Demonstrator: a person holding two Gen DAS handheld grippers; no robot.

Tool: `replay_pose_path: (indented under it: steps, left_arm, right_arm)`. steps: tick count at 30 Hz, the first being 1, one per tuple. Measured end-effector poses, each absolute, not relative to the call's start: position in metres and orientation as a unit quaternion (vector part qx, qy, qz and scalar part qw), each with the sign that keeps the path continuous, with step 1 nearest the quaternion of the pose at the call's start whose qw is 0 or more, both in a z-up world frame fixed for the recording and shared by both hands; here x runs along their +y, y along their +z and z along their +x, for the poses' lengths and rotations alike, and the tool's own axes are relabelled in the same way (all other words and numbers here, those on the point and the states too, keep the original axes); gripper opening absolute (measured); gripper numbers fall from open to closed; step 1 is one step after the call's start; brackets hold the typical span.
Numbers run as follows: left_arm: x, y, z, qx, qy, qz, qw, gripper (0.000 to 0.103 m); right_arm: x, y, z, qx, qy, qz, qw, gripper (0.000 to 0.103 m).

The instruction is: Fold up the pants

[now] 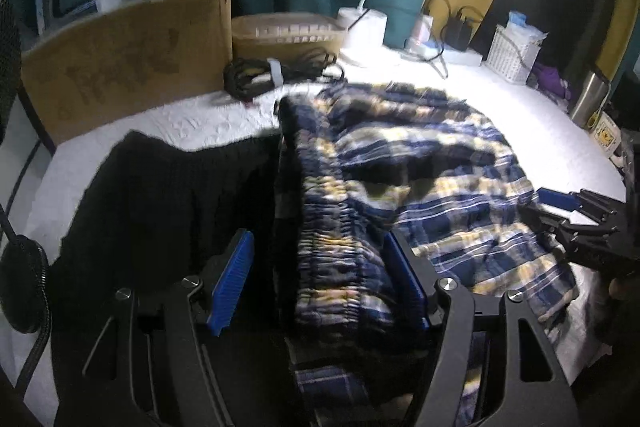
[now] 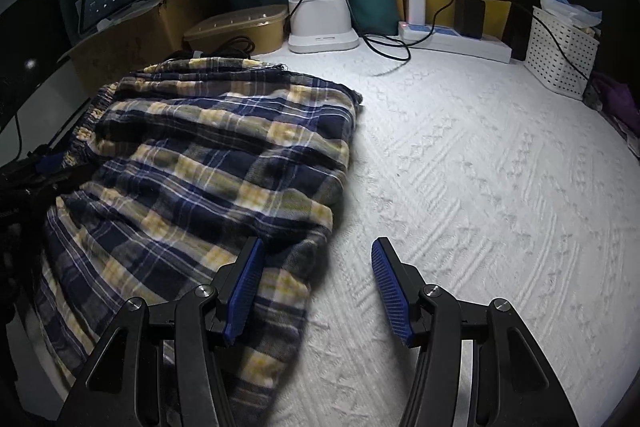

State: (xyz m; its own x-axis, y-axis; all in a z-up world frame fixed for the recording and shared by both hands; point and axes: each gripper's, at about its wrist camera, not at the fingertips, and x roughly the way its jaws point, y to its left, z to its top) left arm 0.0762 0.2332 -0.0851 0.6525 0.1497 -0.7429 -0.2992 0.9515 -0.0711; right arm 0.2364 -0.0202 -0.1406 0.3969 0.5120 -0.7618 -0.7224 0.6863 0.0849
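Pants [image 2: 192,155] lie on the table [image 2: 480,167], basket [image 2: 560,51] behind right.

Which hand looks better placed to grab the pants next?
Probably the left. The left gripper already has the gathered waistband of the plaid pants between its open pads, while the right gripper sits open at the pants' edge, mostly over bare bedspread.

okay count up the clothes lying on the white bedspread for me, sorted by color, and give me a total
Blue, yellow and white plaid: 1, the plaid pants
Black: 1, the black garment lying beside the pants' waistband on the white bedspread
Total: 2
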Motion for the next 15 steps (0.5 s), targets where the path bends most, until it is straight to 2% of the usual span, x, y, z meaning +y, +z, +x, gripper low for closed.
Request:
replay_pose_path:
  steps: [15]
  left_arm:
    - [0.182,-0.059,0.059,0.354,0.112,-0.051,0.927,0.068]
  right_arm:
    - [-0.06,-0.126,0.217,0.38,0.359,-0.119,0.844,0.058]
